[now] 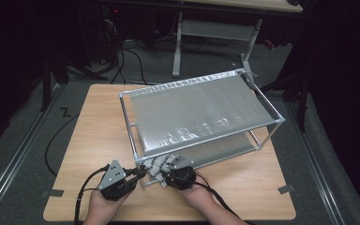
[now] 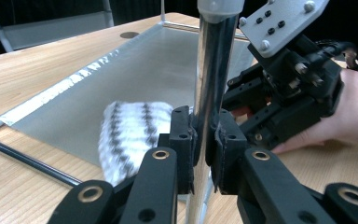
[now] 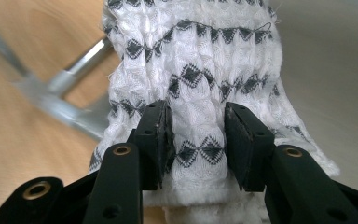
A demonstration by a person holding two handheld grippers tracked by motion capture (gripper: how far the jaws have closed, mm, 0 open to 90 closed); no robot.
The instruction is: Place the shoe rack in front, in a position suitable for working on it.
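Left gripper view has the left gripper [image 2: 204,140] with jaws clamped on the rack's upright metal post [image 2: 212,79]. Right gripper [image 3: 196,140] pinches the folded white patterned cloth [image 3: 196,84], which lies at the rack's near corner on the worktop [image 1: 93,136]

Cloth [image 1: 158,165] at rack's [image 1: 201,112] near corner
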